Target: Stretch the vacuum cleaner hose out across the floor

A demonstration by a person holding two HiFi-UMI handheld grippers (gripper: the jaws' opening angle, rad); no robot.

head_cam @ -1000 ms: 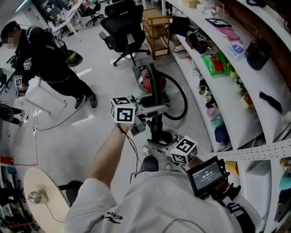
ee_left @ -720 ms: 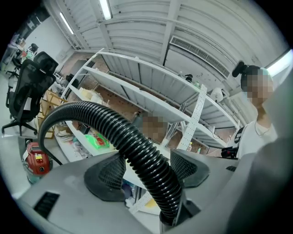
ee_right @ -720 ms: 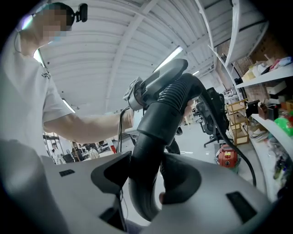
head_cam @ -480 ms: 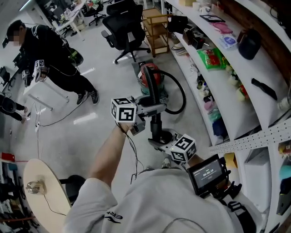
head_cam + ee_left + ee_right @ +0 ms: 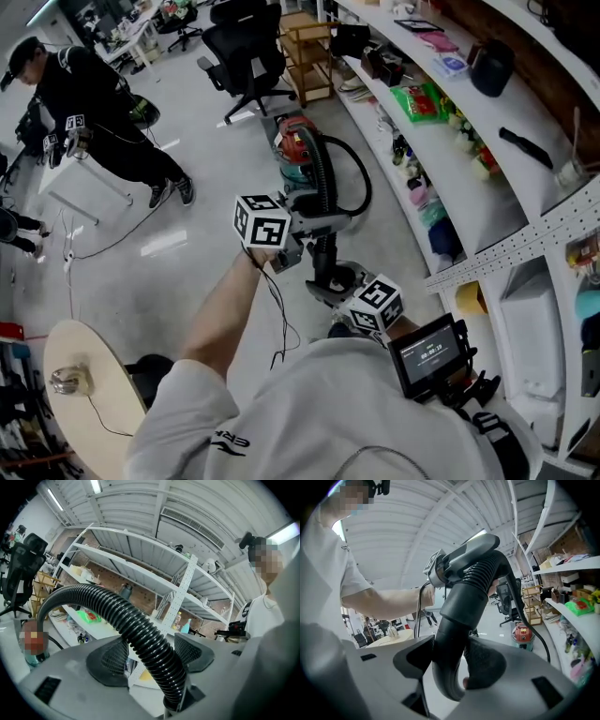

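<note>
The left hand-held gripper [image 5: 322,225] is clamping the ribbed black hose [image 5: 325,183], its two pads pressing on either side of the ribs in the left gripper view [image 5: 150,656]; the right hand-held gripper [image 5: 334,279] is closing round the smooth curved handle tube [image 5: 450,634] at the hose's free end, the tube sitting tight between its jaws [image 5: 447,665].

The red vacuum cleaner [image 5: 292,150] is standing on the floor [image 5: 187,253] ahead of both hands, toward the top of the head view; the hose is running from it in a slack loop that is bulging toward the shelves [image 5: 487,187], then coming back along a line pointing at the person. The left hand is sitting nearer the vacuum cleaner, the right hand nearer the body; so the stretch, as I judge it, is calling for a pull straight away from the vacuum cleaner along that line.

No brand is showing on the vacuum cleaner; the small screen [image 5: 429,356] by the right arm is showing digits too small to read surely; shelf packets are carrying no legible print.
</note>
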